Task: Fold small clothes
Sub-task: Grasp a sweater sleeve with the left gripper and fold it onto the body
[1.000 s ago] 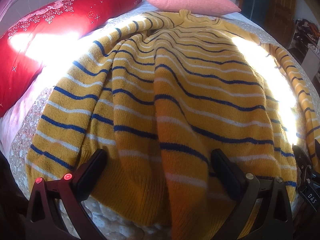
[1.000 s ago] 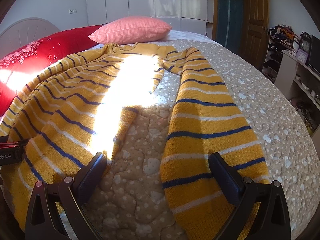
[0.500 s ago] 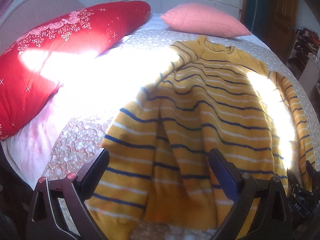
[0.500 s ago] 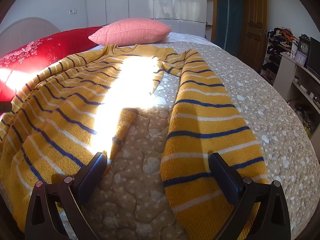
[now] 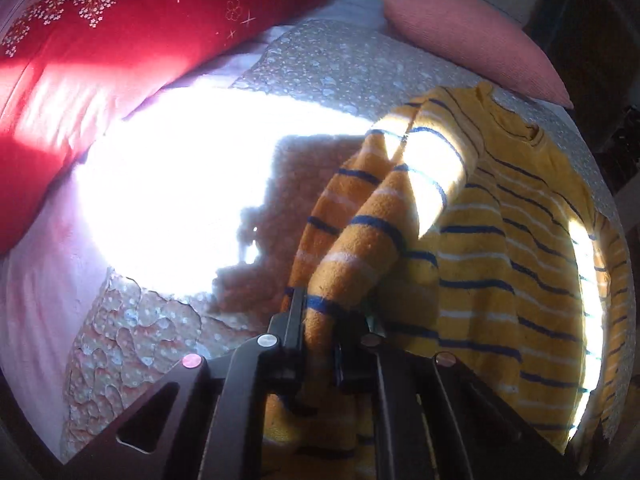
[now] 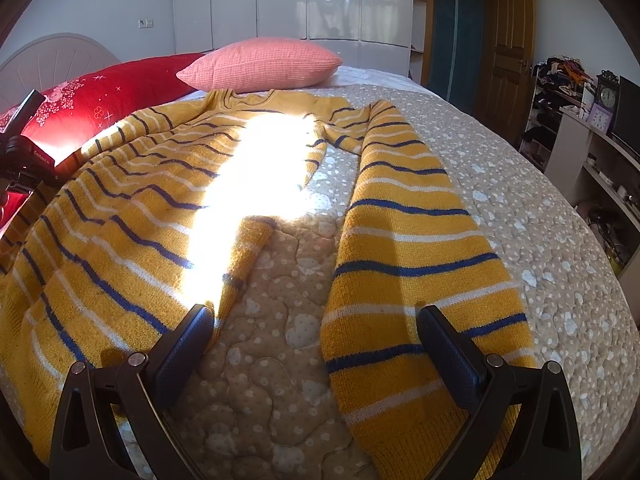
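The striped sweater (image 6: 132, 216) is spread on the bed (image 6: 520, 216). Its left sleeve (image 5: 360, 236) is pinched by the left gripper (image 5: 320, 320), just closed; the right gripper (image 6: 316, 344) is held open. The knit is judged soft and floppy, best taken at cuffs or hems.

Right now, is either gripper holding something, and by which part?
The left gripper is shut on the sweater, pinching a sleeve near its end. The right gripper is open and holds nothing.
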`<state>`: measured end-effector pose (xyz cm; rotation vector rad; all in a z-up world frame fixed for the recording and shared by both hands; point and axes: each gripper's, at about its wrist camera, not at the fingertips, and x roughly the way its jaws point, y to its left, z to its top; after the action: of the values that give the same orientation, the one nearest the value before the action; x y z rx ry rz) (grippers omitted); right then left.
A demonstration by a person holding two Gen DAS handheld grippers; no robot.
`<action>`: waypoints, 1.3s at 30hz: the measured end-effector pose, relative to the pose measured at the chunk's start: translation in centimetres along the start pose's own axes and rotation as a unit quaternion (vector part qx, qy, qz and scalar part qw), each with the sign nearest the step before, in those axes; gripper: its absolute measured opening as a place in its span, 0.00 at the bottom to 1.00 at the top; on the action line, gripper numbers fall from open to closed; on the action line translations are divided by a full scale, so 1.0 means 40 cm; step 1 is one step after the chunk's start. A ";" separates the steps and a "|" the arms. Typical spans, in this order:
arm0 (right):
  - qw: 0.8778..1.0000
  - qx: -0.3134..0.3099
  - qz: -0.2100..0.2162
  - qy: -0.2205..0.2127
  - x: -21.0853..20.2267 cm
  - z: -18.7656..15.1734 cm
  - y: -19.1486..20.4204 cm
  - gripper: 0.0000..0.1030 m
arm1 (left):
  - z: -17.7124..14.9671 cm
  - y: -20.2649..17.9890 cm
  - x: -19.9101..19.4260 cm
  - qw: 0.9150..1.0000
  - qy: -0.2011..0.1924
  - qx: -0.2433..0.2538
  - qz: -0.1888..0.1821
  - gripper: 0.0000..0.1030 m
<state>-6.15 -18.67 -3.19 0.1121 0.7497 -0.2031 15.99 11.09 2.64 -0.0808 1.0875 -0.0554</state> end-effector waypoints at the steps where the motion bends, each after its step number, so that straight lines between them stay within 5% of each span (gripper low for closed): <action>1: 1.000 0.000 0.000 0.000 0.001 0.000 0.000 1.00 | 0.011 0.018 -0.012 1.000 -0.013 -0.010 0.013 0.09; 6: 1.000 -0.002 -0.003 0.000 0.004 0.000 0.002 1.00 | 0.079 0.130 -0.021 0.994 -0.030 -0.074 0.068 0.12; 12: 1.000 -0.003 -0.004 0.000 0.006 0.000 0.003 1.00 | 0.075 0.168 -0.034 0.996 -0.023 -0.078 0.038 0.34; 18: 1.000 -0.001 0.006 0.005 0.003 0.007 -0.001 1.00 | -0.039 0.115 -0.163 0.999 -0.044 -0.029 0.001 0.50; 22: 0.997 0.030 0.066 0.018 -0.049 0.045 -0.041 0.92 | -0.142 0.046 -0.242 0.997 -0.058 0.025 -0.042 0.69; 24: 0.993 0.060 0.101 0.001 -0.095 0.080 -0.080 0.92 | -0.190 0.011 -0.257 0.995 -0.057 0.049 -0.059 0.71; 28: 0.990 0.096 0.104 -0.023 -0.126 0.197 -0.173 0.93 | -0.250 -0.029 -0.213 0.994 -0.038 0.075 -0.075 0.71; 39: 0.994 0.094 0.017 0.055 0.267 0.532 -0.277 0.93 | -0.264 -0.052 -0.143 0.996 -0.023 0.056 -0.063 0.71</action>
<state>13.12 -34.69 4.65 0.3168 0.8377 -0.2356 3.95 9.10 2.99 -0.0490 1.0298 -0.2262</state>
